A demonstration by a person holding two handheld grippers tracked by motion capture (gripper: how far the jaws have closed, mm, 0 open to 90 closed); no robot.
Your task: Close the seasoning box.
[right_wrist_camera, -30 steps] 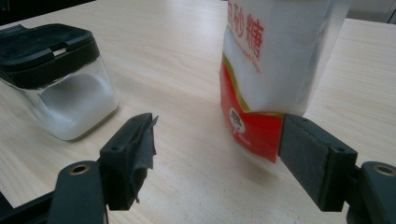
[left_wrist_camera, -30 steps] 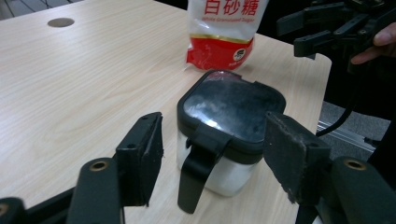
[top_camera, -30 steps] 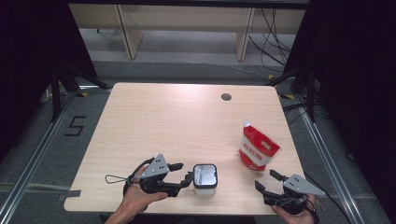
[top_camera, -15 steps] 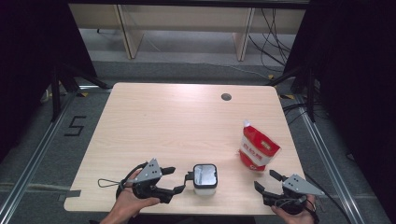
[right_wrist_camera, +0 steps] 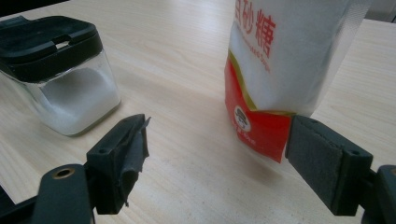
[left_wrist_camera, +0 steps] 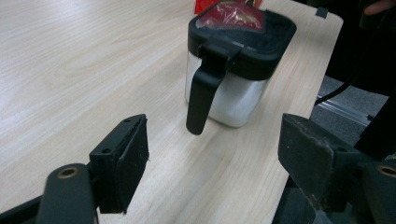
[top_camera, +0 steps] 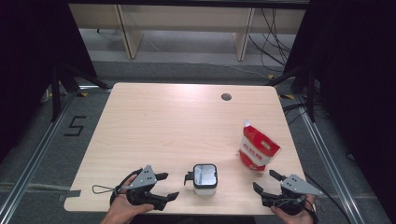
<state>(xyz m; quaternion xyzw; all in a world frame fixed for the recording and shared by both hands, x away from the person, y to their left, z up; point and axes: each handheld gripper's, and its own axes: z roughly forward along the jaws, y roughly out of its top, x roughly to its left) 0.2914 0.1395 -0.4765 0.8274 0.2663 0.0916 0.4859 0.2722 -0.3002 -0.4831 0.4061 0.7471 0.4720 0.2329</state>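
Observation:
A clear square jar point(top_camera: 205, 178) with a black lid and black handle holds white powder and stands near the table's front edge. My left gripper point(top_camera: 169, 185) lies to its left, pointing at the handle and a little apart from it. Its jaws have just been opening and stand open with nothing between them. In the left gripper view the jar point(left_wrist_camera: 233, 88) is ahead of the left gripper point(left_wrist_camera: 215, 154). A red and white pouch point(top_camera: 257, 148) stands upright at the right. Just in front of the pouch, my right gripper point(top_camera: 264, 179) is open, its jaws also just widened and empty. The right gripper view shows the pouch point(right_wrist_camera: 280, 70) and jar point(right_wrist_camera: 65, 88) beyond the right gripper point(right_wrist_camera: 217, 154).
The light wooden table point(top_camera: 163, 121) has a round cable hole point(top_camera: 226, 97) at the back right. Both grippers sit close to the front edge. Wooden furniture legs and cables lie on the floor beyond the table.
My left gripper has drawn back to the left from the jar's handle and its jaws stand wider. The right gripper has kept its place, jaws slightly wider.

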